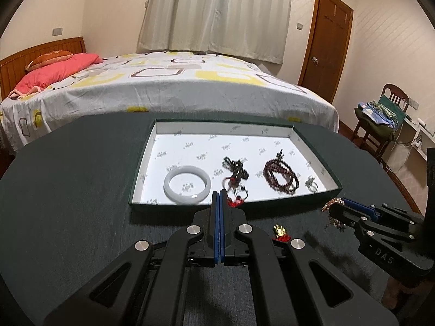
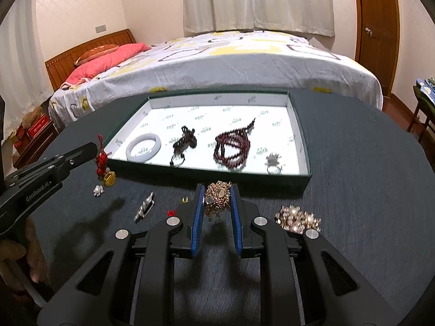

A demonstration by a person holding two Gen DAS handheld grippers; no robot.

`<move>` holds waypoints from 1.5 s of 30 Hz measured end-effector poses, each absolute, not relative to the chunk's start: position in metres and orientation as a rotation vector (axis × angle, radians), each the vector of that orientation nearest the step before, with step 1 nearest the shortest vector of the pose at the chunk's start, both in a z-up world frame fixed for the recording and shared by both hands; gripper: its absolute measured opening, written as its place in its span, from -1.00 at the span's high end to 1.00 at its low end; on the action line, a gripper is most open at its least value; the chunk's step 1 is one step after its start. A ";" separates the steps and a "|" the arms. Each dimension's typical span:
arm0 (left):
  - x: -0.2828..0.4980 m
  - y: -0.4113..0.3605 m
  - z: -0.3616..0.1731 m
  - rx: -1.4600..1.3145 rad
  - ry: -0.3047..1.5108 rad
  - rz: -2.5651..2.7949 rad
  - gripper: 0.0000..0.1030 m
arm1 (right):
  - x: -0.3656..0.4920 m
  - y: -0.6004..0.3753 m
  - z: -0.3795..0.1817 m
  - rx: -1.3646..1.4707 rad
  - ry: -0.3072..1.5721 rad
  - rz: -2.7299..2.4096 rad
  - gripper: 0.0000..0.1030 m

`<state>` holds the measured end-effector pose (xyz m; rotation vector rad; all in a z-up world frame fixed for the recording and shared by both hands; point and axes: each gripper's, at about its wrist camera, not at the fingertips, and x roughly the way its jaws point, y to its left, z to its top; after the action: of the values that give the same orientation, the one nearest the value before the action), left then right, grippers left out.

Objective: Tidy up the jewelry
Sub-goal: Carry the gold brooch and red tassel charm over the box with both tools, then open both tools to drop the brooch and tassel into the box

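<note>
Two grippers hover over the dark table. The right gripper pinches a gold chain just short of the open box. The left gripper, fingers pressed together, dangles a red charm by its cord beside the box's near corner.

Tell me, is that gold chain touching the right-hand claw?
Touching. In the right wrist view the right gripper has the gold chain bunched between its blue pads, pressed against both and hanging clear of the table.
</note>
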<state>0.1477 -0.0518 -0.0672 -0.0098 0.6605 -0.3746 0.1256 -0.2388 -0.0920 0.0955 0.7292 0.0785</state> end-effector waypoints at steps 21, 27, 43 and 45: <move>0.239 -0.075 -0.049 0.030 0.569 -0.379 0.99 | 0.222 -0.248 -0.054 0.065 0.606 0.058 0.63; 0.275 -0.075 -0.061 0.033 0.598 -0.356 0.99 | 0.260 -0.244 -0.069 0.069 0.622 0.061 0.63; 0.326 -0.080 -0.107 0.074 0.796 -0.319 0.99 | 0.319 -0.232 -0.116 0.070 0.779 0.055 0.63; 0.328 -0.079 -0.113 0.072 0.824 -0.311 0.99 | 0.320 -0.232 -0.117 0.069 0.789 0.057 0.63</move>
<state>0.3282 -0.0789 -0.1129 0.0717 0.8237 -0.3111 0.3199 -0.2318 -0.1165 0.0687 0.7890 0.0568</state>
